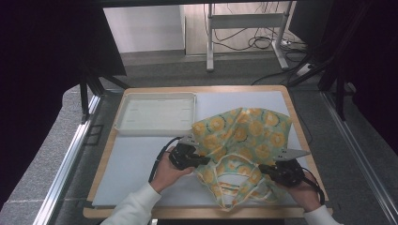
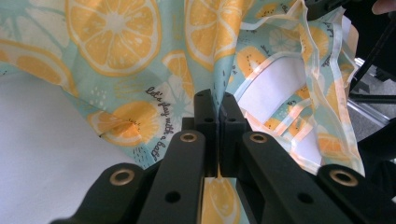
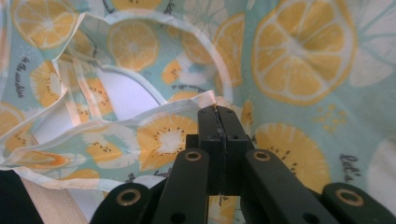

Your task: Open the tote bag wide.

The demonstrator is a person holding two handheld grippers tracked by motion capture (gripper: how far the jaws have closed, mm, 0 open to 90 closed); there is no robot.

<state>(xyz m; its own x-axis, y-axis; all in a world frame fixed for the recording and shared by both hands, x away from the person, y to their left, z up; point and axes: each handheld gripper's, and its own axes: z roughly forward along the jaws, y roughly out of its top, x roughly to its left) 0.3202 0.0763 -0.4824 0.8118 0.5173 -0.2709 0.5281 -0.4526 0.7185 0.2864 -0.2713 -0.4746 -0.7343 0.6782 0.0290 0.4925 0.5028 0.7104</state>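
On the worktop [image 1: 141, 159], to the right of the white tray [image 1: 156, 114] and reaching from level with it down to the near edge, lies a crumpled cloth [image 1: 244, 140] printed with orange slices on pale green, edged with cream binding. Left tool [image 1: 205, 161]: held in the person's left hand [image 1: 168, 172] at the cloth's left edge, below the tray's near right corner. Seen in the left gripper view, the left tool [image 2: 215, 100] has its jaws drawn together with a fold of the cloth [image 2: 116, 56] pinched between them; the fabric rises away from the jaws. Right tool [image 1: 261, 168]: held in the right hand [image 1: 305, 192] at the cloth's lower right part, well apart from the tray. Seen in the right gripper view, the right tool [image 3: 218, 112] has its jaws closed on the bound edge of the cloth [image 3: 299, 51], where the cream binding crosses the tips. Between the two tools the binding loops loosely, with the white worktop showing through the opening.
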